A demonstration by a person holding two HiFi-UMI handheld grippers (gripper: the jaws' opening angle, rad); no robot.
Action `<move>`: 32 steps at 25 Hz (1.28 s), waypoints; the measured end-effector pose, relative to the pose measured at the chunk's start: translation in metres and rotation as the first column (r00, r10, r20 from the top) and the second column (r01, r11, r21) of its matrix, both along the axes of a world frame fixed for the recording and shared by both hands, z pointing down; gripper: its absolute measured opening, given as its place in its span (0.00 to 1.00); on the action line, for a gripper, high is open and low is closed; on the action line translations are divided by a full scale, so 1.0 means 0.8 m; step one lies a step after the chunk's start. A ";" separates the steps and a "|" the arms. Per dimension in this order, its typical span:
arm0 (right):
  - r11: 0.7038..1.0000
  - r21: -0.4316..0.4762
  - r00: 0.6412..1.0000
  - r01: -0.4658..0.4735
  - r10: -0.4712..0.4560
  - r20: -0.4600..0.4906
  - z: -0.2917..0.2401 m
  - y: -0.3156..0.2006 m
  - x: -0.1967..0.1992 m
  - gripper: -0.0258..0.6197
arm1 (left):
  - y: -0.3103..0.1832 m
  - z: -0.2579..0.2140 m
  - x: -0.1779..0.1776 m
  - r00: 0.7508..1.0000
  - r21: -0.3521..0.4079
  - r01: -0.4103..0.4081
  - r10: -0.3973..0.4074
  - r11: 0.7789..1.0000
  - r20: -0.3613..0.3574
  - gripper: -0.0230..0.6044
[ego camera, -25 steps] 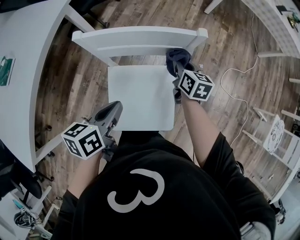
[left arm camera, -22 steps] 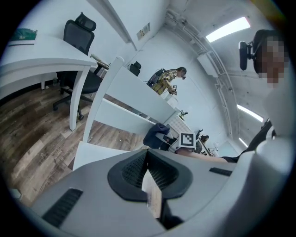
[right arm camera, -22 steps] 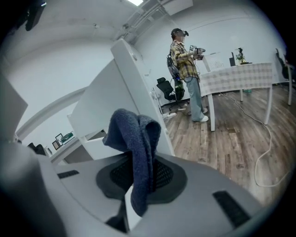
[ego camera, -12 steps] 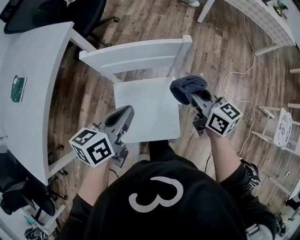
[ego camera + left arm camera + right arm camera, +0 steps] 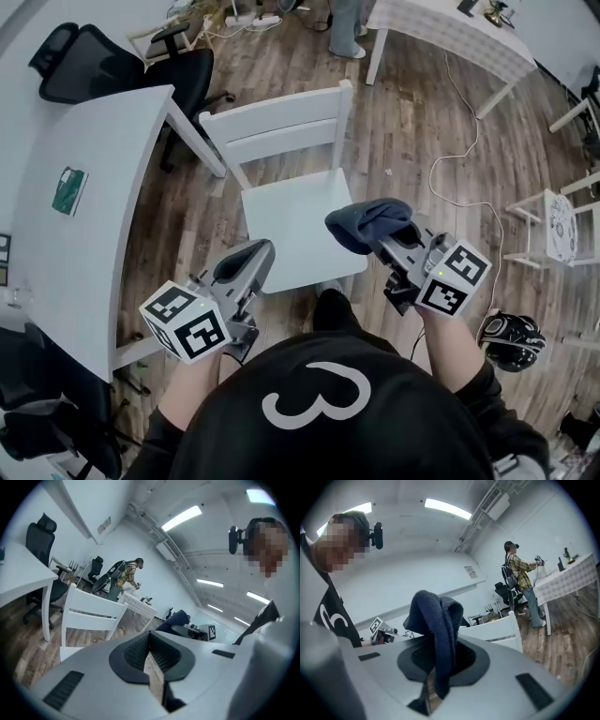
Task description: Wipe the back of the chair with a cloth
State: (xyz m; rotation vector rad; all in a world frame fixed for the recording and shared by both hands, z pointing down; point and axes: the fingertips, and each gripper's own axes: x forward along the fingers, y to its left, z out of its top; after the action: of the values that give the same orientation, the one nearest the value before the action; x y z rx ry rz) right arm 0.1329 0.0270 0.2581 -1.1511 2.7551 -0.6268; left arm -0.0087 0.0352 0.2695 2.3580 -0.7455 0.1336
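White surface [image 5: 89, 244] far left, not involved, chair tucked just beside its corner. Left claw [image 5: 249, 253] hangs low near the person's body, off the front-left corner of the seat; in the left gripper view the left claw [image 5: 149, 657] is pinched narrow with nothing in it, only floor showing through the slit. White chair [image 5: 281, 127] in the middle, upright on the wood floor, back facing away from the person, two slats plus a top rail, seat bare. Right of that, the dark blue cloth [image 5: 364, 223] is bunched up and clamped in the right claw [image 5: 382, 240], hovering over the front-right corner of the seat, touching nothing; the chair back is well apart from it. The right gripper view confirms it: the cloth [image 5: 435, 620] stands up out of the right claw [image 5: 435, 670] in a folded wad, a tail trailing down between the jaws. Judgement: the cloth is off the chair, so this is either a gap between strokes or wiping finished; can't tell which. To do the wipe well: carry the wad forward to the top rail, press its broad side on rather than the tip, sweep post to post, then both slats. Hold the clamp firm so the wad doesn't slip. The chair looks light, so the idle left claw could brace it.
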 end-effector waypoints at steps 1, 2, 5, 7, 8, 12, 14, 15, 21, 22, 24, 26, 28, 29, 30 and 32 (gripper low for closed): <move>1.000 0.023 1.000 0.004 -0.004 0.004 -0.016 0.021 -0.011 0.12 | 0.017 -0.014 -0.008 1.000 0.034 -0.007 0.007 0.999 -0.001 0.06; 0.999 0.047 1.000 0.007 -0.008 0.009 -0.030 0.042 -0.023 0.12 | 0.033 -0.027 -0.016 1.000 0.067 -0.012 0.013 0.998 -0.005 0.06; 0.996 0.086 0.999 0.018 -0.021 0.034 -0.063 0.102 -0.059 0.12 | 0.083 -0.059 -0.043 0.999 0.132 -0.022 0.025 0.991 -0.028 0.06; 0.996 0.080 0.998 0.024 -0.029 0.057 -0.077 0.139 -0.081 0.12 | 0.117 -0.075 -0.058 0.999 0.156 -0.028 0.035 0.987 -0.041 0.06; 0.996 0.083 0.998 0.024 -0.030 0.063 -0.084 0.154 -0.090 0.12 | 0.131 -0.083 -0.064 0.998 0.166 -0.033 0.041 0.986 -0.046 0.06; 0.988 0.154 1.000 0.025 -0.026 0.006 -0.116 0.198 -0.115 0.12 | 0.165 -0.108 -0.075 0.996 0.215 -0.047 0.062 0.975 -0.067 0.06; 0.987 0.162 1.000 0.017 -0.018 0.006 -0.124 0.210 -0.118 0.12 | 0.176 -0.119 -0.080 0.994 0.235 -0.043 0.065 0.971 -0.086 0.06; 0.988 0.152 1.000 0.010 -0.013 0.021 -0.126 0.214 -0.119 0.12 | 0.181 -0.124 -0.083 0.993 0.241 -0.042 0.067 0.970 -0.097 0.06; 0.994 0.113 0.999 -0.003 -0.002 0.043 -0.120 0.237 -0.129 0.12 | 0.199 -0.135 -0.084 0.985 0.266 -0.066 0.105 0.962 -0.136 0.06; 0.993 0.119 0.999 -0.009 0.004 0.045 -0.121 0.240 -0.126 0.12 | 0.201 -0.134 -0.081 0.984 0.269 -0.072 0.112 0.960 -0.137 0.06; 0.992 0.127 0.999 -0.020 0.014 0.048 -0.125 0.243 -0.121 0.12 | 0.204 -0.134 -0.077 0.983 0.270 -0.079 0.120 0.960 -0.139 0.06; 0.992 0.124 0.999 -0.027 0.021 0.048 -0.125 0.247 -0.117 0.12 | 0.209 -0.137 -0.076 0.982 0.272 -0.082 0.124 0.959 -0.142 0.06; 0.992 0.121 0.998 -0.033 0.027 0.050 -0.127 0.251 -0.114 0.12 | 0.213 -0.140 -0.074 0.981 0.281 -0.086 0.130 0.956 -0.142 0.06; 0.992 0.124 0.998 -0.036 0.030 0.051 -0.128 0.253 -0.112 0.12 | 0.214 -0.141 -0.073 0.981 0.284 -0.088 0.132 0.955 -0.142 0.06; 0.991 0.127 0.998 -0.038 0.032 0.053 -0.131 0.253 -0.111 0.12 | 0.213 -0.143 -0.073 0.981 0.287 -0.090 0.134 0.954 -0.140 0.06; 0.991 0.131 0.998 -0.039 0.031 0.057 -0.134 0.252 -0.110 0.12 | 0.213 -0.146 -0.071 0.981 0.291 -0.092 0.137 0.952 -0.137 0.06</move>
State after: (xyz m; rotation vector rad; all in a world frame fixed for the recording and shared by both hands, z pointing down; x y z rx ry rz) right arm 0.0445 0.2283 0.1508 -1.1333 2.6785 -0.4574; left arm -0.0657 0.2058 0.1527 2.6488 -0.5828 -0.1161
